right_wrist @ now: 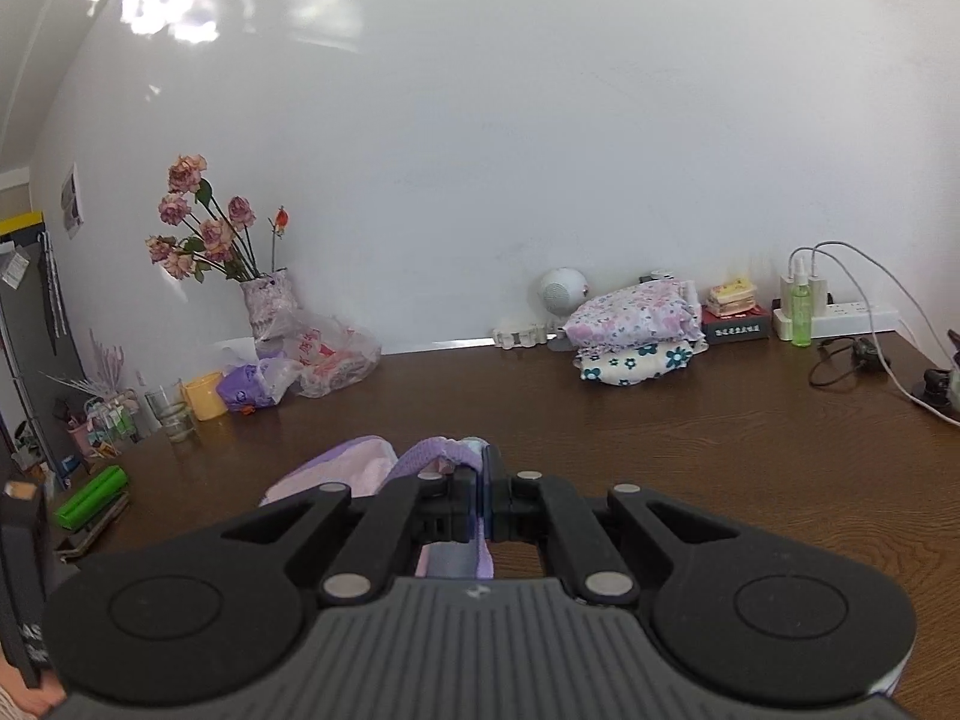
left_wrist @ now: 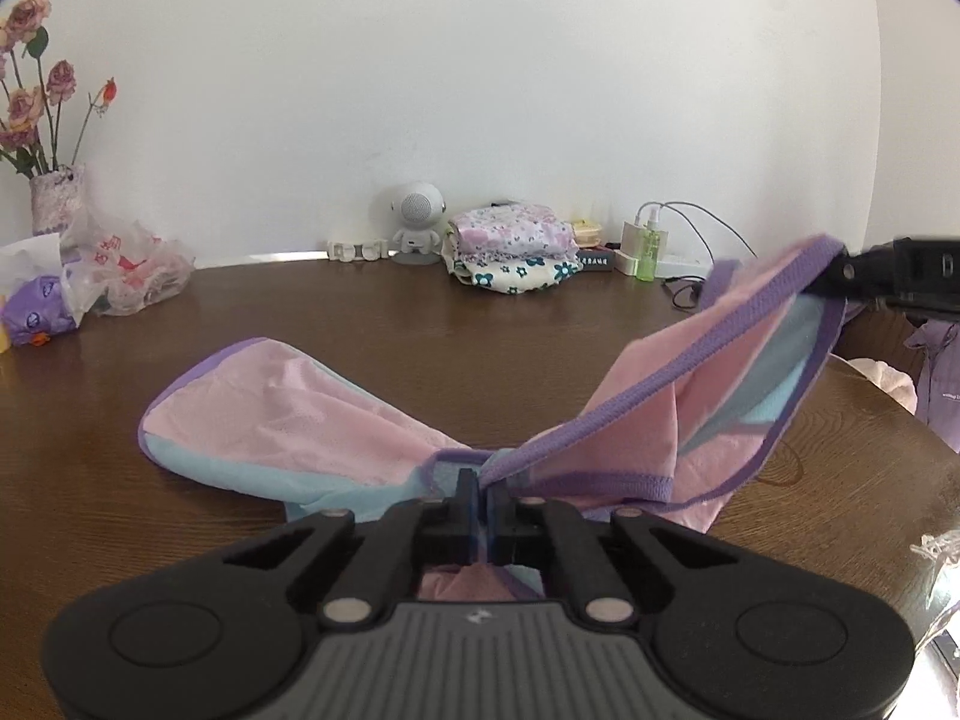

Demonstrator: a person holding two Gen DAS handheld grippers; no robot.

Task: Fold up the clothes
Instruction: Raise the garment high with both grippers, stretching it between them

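Note:
A pink, light-blue and purple-trimmed garment (left_wrist: 282, 414) lies partly on the brown table (left_wrist: 420, 324). My left gripper (left_wrist: 483, 483) is shut on its purple waistband near the table. My right gripper (left_wrist: 840, 276) is at the right of the left wrist view, shut on the other end of the band, lifting that side up. In the right wrist view my right gripper (right_wrist: 483, 474) is shut on the bunched purple band (right_wrist: 432, 456), with pink cloth (right_wrist: 354, 468) hanging below.
Folded floral clothes (left_wrist: 513, 252) are stacked at the back by the wall, next to a small white robot speaker (left_wrist: 416, 222). A vase of roses (right_wrist: 264, 300), plastic bags (right_wrist: 327, 360), cups (right_wrist: 204, 396), a green bottle (right_wrist: 801, 312) and a power strip with cables (right_wrist: 852, 312) line the table edges.

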